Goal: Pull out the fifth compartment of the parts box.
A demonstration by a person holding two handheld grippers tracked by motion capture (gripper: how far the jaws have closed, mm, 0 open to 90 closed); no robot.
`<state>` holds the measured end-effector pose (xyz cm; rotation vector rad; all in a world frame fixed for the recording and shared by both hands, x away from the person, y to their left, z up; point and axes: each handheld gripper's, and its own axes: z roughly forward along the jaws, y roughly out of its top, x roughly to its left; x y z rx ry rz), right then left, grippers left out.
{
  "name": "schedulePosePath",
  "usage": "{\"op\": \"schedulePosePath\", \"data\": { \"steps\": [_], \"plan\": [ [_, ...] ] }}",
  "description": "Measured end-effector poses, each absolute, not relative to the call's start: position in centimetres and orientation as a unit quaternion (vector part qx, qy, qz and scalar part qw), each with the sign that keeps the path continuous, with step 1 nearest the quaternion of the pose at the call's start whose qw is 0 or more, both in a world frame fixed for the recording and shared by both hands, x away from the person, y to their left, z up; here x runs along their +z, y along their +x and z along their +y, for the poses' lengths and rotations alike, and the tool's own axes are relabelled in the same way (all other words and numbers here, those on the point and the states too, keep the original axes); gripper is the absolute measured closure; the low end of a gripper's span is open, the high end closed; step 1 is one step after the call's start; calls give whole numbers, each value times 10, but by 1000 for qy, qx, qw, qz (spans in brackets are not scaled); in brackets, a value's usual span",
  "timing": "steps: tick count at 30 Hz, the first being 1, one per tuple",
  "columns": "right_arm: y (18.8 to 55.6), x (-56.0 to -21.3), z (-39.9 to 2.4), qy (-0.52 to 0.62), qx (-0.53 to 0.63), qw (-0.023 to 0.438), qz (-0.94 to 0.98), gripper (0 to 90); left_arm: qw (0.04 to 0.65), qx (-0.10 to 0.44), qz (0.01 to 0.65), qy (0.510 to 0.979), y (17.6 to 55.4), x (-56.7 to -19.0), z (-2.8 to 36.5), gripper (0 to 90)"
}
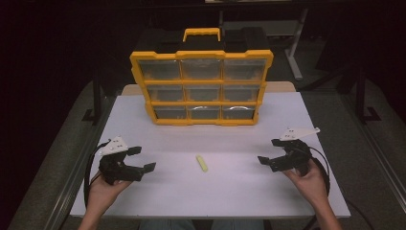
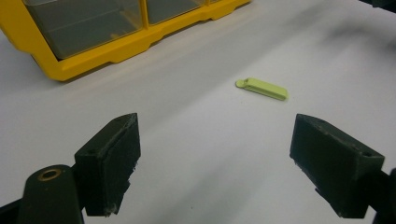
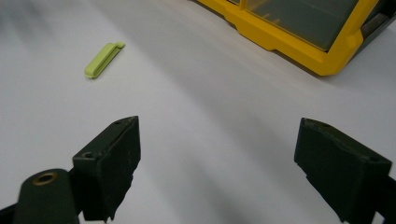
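Where nine drawers stack, one organizer, one clip

the white tabletop under both claws looks smooth and matt. ahead of the left claw lies a small lime-green plastic clip, smooth with a dull sheen. the claw's black plastic jaws look matt, rough at their edges. beyond it, the yellow plastic organiser case looks smooth, its clear plastic drawers glossy.
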<state>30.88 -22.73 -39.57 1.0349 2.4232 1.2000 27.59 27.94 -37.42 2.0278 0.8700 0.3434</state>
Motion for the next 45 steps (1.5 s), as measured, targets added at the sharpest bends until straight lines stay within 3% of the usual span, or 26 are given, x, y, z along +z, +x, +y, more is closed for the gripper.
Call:
{"op": "schedulePosePath", "data": {
  "steps": [45],
  "plan": [
    [303, -393, -223, 348, 413, 124, 833, 136, 446, 111, 343, 819, 279, -381, 276, 167]
  ]
}}
